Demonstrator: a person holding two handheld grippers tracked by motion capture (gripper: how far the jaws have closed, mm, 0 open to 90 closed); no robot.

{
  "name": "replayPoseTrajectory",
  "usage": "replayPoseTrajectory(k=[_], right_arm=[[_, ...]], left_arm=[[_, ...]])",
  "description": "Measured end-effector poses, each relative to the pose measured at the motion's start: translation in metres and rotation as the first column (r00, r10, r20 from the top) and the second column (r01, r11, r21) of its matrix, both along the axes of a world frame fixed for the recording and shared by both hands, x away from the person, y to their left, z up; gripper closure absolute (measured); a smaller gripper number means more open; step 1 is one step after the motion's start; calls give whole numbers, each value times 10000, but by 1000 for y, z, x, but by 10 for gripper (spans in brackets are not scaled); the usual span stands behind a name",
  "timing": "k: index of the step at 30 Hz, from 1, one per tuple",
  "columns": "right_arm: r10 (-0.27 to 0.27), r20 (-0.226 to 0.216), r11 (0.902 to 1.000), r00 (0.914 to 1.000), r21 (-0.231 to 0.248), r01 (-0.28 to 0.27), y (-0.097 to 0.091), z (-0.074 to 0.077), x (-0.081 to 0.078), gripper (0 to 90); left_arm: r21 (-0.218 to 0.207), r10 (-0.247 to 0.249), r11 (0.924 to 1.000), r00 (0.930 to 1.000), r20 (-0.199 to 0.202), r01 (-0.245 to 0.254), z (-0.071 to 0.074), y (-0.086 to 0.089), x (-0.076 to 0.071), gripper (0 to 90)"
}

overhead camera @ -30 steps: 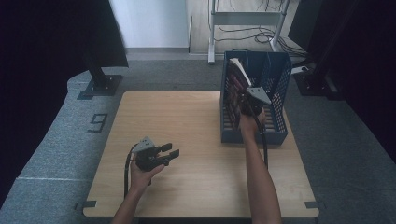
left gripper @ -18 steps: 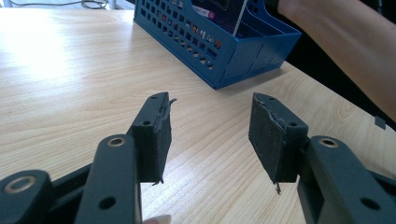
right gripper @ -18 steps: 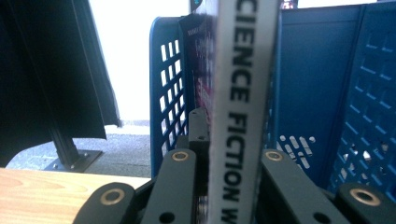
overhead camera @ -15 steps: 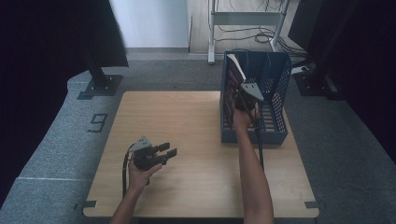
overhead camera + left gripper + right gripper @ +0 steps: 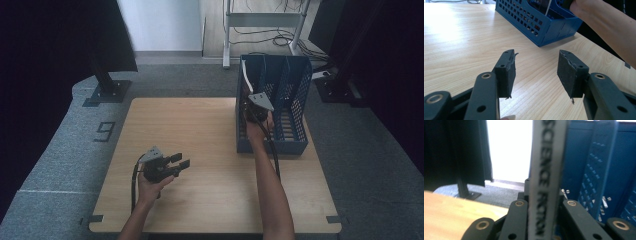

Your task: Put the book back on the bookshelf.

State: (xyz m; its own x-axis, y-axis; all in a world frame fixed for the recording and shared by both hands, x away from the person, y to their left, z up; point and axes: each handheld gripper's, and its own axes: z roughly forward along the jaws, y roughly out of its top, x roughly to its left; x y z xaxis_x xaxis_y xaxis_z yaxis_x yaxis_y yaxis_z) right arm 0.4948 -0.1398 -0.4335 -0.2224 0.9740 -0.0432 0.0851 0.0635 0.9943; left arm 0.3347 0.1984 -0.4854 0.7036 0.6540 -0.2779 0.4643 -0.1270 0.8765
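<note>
A: What is the right gripper (image 5: 248, 95) doing?

B: It is clenching a book (image 5: 546, 177), spine reading "SCIENCE FICTION", and standing it in the left slot of the blue file rack (image 5: 295, 142) at the table's far right.

A: And the left gripper (image 5: 535, 72)?

B: It is resting on the wooden table (image 5: 200, 125), jaws spread, gripping nothing.

A: Which step is this?

B: Probably seating the book. Next it needs lowering straight between the dividers before letting go.
</note>
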Motion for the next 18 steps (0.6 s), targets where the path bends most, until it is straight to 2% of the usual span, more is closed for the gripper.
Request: replayPoseTrajectory(k=[4,12,18], right_arm=[[323,-75,9993,9994,-203,-325,-1,-2,-6,751],[1029,-306,9946,9942,-105,-1032,-7,1,-7,638],[1233,-478,9919,9912,-244,-1245,-7,0,-7,588]], left_arm=[[75,-53,10000,10000,16,53,0,-2,-1,485],[127,-59,9999,10000,-14,59,-1,-3,-1,484],[166,-56,9998,10000,-49,56,-2,-3,-1,483]])
